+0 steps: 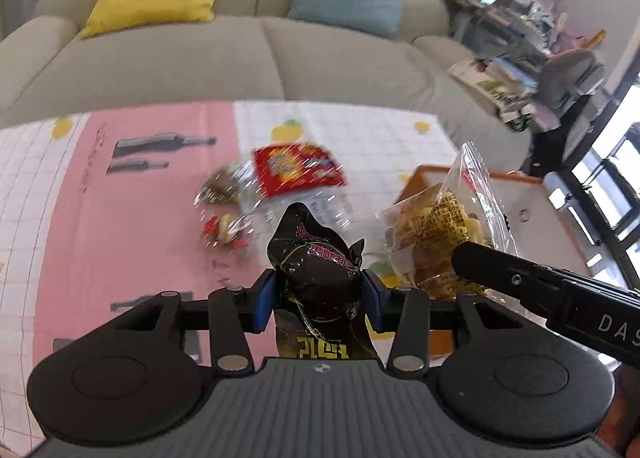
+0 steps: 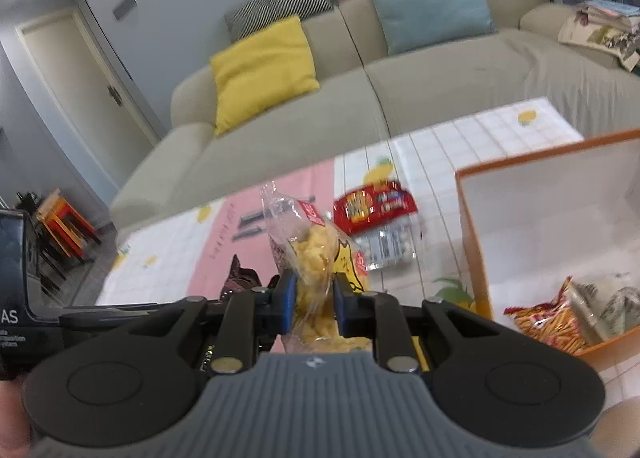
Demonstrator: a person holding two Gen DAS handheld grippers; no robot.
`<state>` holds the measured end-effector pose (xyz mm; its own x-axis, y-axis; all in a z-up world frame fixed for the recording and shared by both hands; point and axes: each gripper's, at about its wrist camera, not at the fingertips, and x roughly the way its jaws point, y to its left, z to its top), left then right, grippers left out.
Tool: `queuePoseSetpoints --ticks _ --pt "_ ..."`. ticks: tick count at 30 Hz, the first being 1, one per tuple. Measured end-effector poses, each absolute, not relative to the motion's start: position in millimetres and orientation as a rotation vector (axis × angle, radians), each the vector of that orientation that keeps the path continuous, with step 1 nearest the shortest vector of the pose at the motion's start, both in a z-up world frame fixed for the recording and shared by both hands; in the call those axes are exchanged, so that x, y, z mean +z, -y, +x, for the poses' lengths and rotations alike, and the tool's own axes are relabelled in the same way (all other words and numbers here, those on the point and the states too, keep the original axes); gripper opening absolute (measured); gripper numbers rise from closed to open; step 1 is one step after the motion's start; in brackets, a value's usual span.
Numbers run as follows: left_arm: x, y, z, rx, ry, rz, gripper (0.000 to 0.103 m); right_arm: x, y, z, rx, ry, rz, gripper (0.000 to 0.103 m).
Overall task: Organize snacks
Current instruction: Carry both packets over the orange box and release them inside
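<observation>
At lower centre of the left wrist view, the left gripper pinches a black snack packet. In the right wrist view, the right gripper clamps a clear bag of yellow chips at centre; the orange box stands at right.

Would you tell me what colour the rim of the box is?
Orange; the box rim shows best in the right wrist view.

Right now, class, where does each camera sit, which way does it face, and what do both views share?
Left wrist: sits on the left gripper, looking along its fingers at the black snack packet they clamp.
Right wrist: on the right gripper, facing the clear packet of yellow snacks it grips.
Shared: red snack packet, orange box, sofa.
</observation>
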<state>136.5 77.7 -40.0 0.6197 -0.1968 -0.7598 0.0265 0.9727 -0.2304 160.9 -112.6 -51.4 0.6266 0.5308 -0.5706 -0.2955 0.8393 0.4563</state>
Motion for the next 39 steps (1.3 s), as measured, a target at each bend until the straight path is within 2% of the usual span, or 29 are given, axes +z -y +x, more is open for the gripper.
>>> queuePoseSetpoints --ticks 8,15,24,39 --pt "8.1 -23.7 141.5 -0.249 -0.809 -0.115 0.05 -10.2 167.9 144.8 0.443 -0.65 0.349 0.017" --pt "14.9 37.5 174.4 -0.368 -0.823 0.014 0.05 -12.7 228.1 164.6 0.37 -0.673 0.376 0.017" --pt "-24.0 107.6 230.8 -0.518 -0.914 0.169 0.05 -57.0 295.3 223.2 0.308 -0.783 0.539 0.017" --pt "-113.1 149.1 286.3 -0.56 -1.066 0.531 0.051 -139.4 291.0 312.8 0.246 -0.971 0.522 0.016"
